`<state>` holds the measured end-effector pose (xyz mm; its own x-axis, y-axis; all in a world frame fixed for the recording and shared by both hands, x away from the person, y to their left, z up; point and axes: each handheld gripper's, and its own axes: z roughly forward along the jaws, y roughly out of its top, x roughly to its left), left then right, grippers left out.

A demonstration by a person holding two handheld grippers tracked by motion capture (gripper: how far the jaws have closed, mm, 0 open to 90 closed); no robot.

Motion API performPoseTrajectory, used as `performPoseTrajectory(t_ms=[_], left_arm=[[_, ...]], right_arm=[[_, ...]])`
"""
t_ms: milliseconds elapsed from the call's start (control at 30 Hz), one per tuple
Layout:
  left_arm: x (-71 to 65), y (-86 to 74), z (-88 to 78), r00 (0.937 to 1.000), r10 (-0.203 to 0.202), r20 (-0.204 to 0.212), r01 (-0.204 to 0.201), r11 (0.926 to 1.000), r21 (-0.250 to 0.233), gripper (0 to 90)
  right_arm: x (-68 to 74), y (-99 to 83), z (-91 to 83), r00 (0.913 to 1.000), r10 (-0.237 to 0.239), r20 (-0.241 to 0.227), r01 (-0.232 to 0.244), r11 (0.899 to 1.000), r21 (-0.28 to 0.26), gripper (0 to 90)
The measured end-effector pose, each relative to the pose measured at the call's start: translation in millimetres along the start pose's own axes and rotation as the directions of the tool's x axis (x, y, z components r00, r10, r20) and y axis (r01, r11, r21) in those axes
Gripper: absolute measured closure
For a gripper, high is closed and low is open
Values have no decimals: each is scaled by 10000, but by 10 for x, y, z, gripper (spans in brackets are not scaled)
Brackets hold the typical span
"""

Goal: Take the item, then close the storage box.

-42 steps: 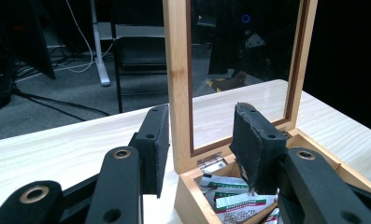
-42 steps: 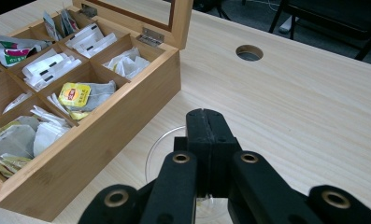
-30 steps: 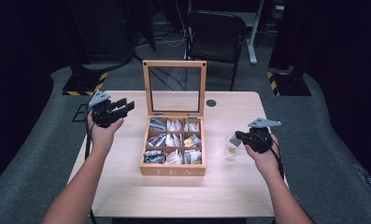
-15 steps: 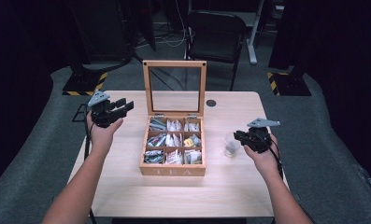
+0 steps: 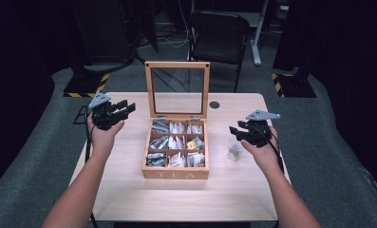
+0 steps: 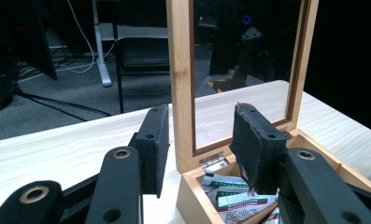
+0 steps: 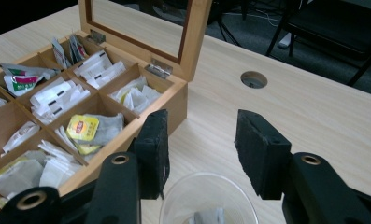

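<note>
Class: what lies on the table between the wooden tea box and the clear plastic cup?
Bare tabletop separates the wooden tea box from the clear plastic cup, in the high view.

Parted claw [image 7: 202,154] above cup [image 7: 206,200]

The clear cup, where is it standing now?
In the high view, the clear cup stands on the table, right of the tea box, just below the right tool.

black chair [image 5: 219,35] behind the table [image 5: 129,190] — cables on floor
</note>
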<state>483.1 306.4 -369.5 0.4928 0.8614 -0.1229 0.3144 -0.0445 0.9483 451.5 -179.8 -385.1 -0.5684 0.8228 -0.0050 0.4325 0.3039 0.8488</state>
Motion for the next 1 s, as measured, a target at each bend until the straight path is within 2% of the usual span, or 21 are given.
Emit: performPoseTrajectory(t_ms=[133,267,433,533,733,900,1000], left_arm=[[0,-2,1,10000,2,20,-2,10000,40,564],[-1,-4,9,10000,14,34,-14,10000,64,564],[-8,-7,20,10000,31,40,-32,10000,83,565],[-5,-8,21,10000,-1,39,1,10000,62,561],[-9,-9,24,10000,-59,70,58,9999,157,548],[-12,-12,44,9999,-170,23,169,9998,138,539],[-16,-12,48,9999,-161,37,160,9998,154,536]], right_arm=[[41,118,30,9998,-22,-192,20,9999,-130,510],[62,231,96,9974,181,-704,-193,9997,-158,466],[90,340,234,9955,-150,-933,131,9997,-206,404],[103,376,279,9956,-204,-914,183,9996,-235,408],[125,519,374,9961,-135,-869,76,9977,-676,423],[132,629,442,9956,146,-921,-204,9978,-624,392],[129,687,486,9950,157,-990,-224,9975,-667,392]])
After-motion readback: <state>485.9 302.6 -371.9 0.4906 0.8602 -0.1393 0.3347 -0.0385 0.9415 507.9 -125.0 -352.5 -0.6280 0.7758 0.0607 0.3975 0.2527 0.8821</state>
